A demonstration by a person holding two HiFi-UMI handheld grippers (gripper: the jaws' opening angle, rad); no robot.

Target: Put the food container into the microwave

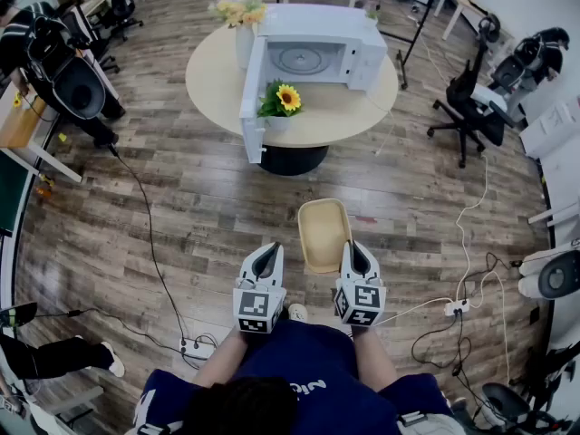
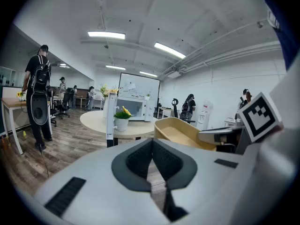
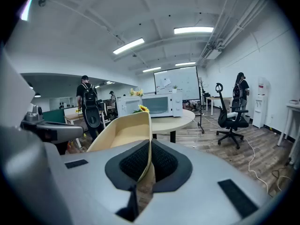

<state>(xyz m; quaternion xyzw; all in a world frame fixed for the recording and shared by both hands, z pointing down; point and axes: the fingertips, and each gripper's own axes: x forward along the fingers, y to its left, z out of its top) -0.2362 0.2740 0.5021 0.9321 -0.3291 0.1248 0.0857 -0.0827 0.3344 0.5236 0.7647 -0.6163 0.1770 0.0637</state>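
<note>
A beige food container [image 1: 323, 233] hangs in the air in front of the person, its right rim pinched by my right gripper [image 1: 353, 254]. In the right gripper view the container's wall [image 3: 123, 131] runs between the shut pads. My left gripper [image 1: 266, 259] is shut and holds nothing, a little left of the container [image 2: 180, 132]. The white microwave [image 1: 317, 58] stands on the round table [image 1: 215, 84] ahead, its door [image 1: 253, 100] swung wide open toward me. The glass turntable inside shows.
A potted sunflower [image 1: 283, 102] sits on the table in front of the microwave, a flower vase [image 1: 239, 18] beside it. Office chairs [image 1: 471, 107] stand at the right, cables [image 1: 149, 234] and a power strip [image 1: 450, 308] on the wooden floor, desks and a person at the left.
</note>
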